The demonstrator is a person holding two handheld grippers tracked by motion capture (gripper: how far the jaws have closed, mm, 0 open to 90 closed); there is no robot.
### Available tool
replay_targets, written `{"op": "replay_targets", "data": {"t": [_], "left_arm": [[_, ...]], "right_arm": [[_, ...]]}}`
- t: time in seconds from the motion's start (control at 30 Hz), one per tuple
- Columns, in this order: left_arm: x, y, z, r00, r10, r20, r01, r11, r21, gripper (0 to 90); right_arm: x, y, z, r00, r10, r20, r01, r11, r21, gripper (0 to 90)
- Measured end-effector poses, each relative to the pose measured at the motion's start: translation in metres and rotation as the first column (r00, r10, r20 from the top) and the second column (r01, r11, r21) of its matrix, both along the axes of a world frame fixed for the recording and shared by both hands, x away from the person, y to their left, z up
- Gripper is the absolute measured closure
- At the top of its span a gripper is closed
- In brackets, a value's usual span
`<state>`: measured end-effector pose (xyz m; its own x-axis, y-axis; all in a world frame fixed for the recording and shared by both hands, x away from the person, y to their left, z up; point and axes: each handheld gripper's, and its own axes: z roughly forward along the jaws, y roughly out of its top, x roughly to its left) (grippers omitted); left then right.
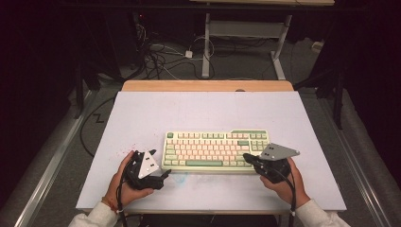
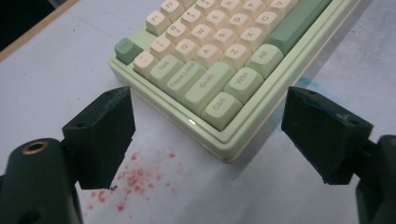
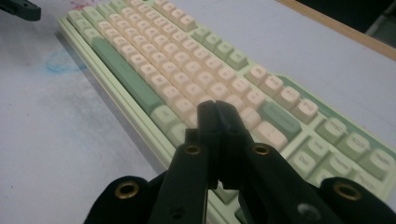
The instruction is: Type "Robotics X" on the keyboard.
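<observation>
A pale green keyboard (image 1: 215, 150) with cream and green keys lies on the white table top, nearer the front edge. My left gripper (image 1: 162, 176) hovers at the keyboard's front left corner (image 2: 224, 149), open, its two jaws spread wide on either side of that corner without touching it. My right gripper (image 1: 247, 157) is over the keyboard's front right part (image 3: 243, 102), jaws pressed together with nothing between them, tips above the keys near the bottom row. The other gripper's tip (image 3: 18, 9) shows at the far end of the keyboard in the right gripper view.
The white table top (image 1: 208, 113) has a wooden strip (image 1: 208, 85) along its far edge. Red specks (image 2: 135, 179) stain the surface left of the keyboard, and a faint blue smudge (image 3: 63, 63) lies in front of it. Table legs and cables (image 1: 161, 56) stand on the floor beyond.
</observation>
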<state>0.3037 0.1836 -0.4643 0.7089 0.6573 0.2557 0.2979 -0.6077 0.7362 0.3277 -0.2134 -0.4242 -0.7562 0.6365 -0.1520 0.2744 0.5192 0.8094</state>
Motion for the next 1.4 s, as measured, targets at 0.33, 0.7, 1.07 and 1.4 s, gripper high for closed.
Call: {"op": "replay_targets", "data": {"t": [0.33, 0.7, 1.07, 1.4], "left_arm": [[-0.003, 0.002, -0.001, 0.9998, 0.018, 0.002, -0.018, 0.9998, 0.0, 16.2], [-0.003, 0.002, -0.004, 0.9998, 0.011, -0.015, -0.011, 0.9999, 0.011, 16.2], [-0.003, 0.001, -0.003, 0.9999, 0.005, -0.016, -0.005, 0.9999, 0.012, 16.3], [-0.003, 0.0, -0.004, 0.9997, -0.003, -0.023, 0.004, 0.9997, 0.025, 16.3]], "right_arm": [[0.031, 0.04, -0.003, 0.9996, 0.027, -0.013, -0.028, 0.998, -0.058, 90.0], [0.058, 0.068, -0.019, 0.999, 0.002, -0.045, -0.008, 0.991, -0.131, 90.0], [0.068, 0.08, -0.024, 0.9981, -0.015, -0.06, 0.004, 0.985, -0.173, 90.0], [0.07, 0.082, -0.025, 0.9968, -0.011, -0.079, -0.006, 0.978, -0.209, 90.0]]}}
